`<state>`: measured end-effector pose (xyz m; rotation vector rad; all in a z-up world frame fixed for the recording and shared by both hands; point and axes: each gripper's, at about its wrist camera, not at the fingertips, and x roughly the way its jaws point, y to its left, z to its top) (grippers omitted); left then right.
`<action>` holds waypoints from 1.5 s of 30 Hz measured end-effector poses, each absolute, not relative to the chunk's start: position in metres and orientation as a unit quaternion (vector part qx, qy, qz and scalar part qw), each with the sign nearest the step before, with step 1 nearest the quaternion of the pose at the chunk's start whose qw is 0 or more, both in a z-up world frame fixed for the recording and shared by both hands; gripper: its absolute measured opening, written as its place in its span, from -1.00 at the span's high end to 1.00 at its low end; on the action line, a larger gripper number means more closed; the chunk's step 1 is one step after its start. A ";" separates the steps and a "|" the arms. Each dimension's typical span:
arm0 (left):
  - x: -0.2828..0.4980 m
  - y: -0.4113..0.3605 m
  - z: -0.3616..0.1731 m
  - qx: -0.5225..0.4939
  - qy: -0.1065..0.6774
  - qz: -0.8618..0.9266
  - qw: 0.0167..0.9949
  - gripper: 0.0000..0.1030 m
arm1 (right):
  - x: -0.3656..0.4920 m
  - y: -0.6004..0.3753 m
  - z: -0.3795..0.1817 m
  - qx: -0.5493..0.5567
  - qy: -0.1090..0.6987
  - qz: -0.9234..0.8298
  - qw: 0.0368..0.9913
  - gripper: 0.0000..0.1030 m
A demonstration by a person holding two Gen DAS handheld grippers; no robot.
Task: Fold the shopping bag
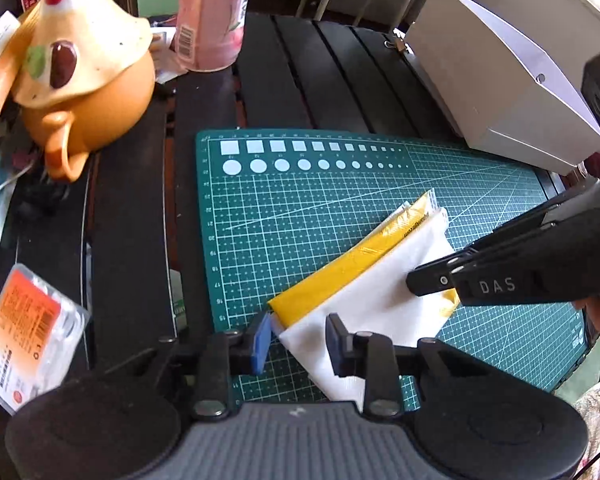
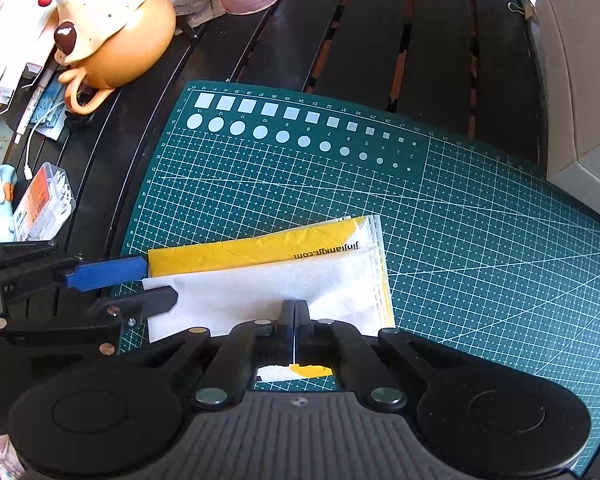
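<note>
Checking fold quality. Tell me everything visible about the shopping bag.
The shopping bag is a yellow and white one of thin, non-woven-looking fabric, folded into a flat oblong. A yellow band runs along its far edge, with black lettering near a stitched white seam; the white panel is nearer. It lies flat on the green cutting mat. The right gripper, shut, presses on the white panel. The left gripper straddles one end corner, jaws apart, pads not pressing.
</note>
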<state>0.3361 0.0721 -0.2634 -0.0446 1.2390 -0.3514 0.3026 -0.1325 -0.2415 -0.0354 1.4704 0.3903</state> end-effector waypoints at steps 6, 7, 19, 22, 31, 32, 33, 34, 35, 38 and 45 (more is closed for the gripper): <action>0.337 0.089 -0.254 -0.059 0.576 -0.171 0.797 0.46 | 0.317 -0.118 -0.248 -0.014 0.657 0.177 0.733 1.00; 0.337 0.093 -0.251 -0.080 0.572 -0.176 0.797 0.46 | 0.317 -0.119 -0.249 -0.010 0.658 0.177 0.732 1.00; 0.345 0.082 -0.273 -0.121 0.600 -0.196 0.766 0.89 | 0.319 -0.121 -0.249 -0.008 0.659 0.176 0.731 1.00; 0.345 0.091 -0.281 -0.145 0.603 -0.197 0.760 0.93 | 0.318 -0.123 -0.246 -0.006 0.658 0.175 0.732 1.00; 0.345 0.100 -0.288 -0.174 0.601 -0.211 0.751 0.93 | 0.273 -0.180 -0.236 0.213 0.561 0.177 0.780 0.56; 0.345 0.099 -0.287 -0.172 0.601 -0.211 0.752 0.93 | 0.259 -0.196 -0.241 0.280 0.540 0.169 0.775 0.34; 0.345 0.099 -0.288 -0.172 0.600 -0.212 0.752 0.93 | 0.247 -0.209 -0.247 0.335 0.521 0.161 0.769 0.31; 0.345 0.100 -0.288 -0.174 0.599 -0.213 0.752 0.93 | 0.238 -0.215 -0.253 0.361 0.511 0.151 0.765 0.31; 0.345 0.101 -0.289 -0.177 0.599 -0.214 0.751 0.93 | 0.224 -0.221 -0.262 0.391 0.498 0.135 0.763 0.31; 0.345 0.104 -0.291 -0.189 0.599 -0.218 0.747 0.93 | 0.205 -0.228 -0.283 0.444 0.473 0.113 0.753 0.28; 0.351 0.116 -0.303 -0.234 0.608 -0.231 0.723 0.93 | 0.206 -0.216 -0.323 0.551 0.430 0.107 0.707 0.32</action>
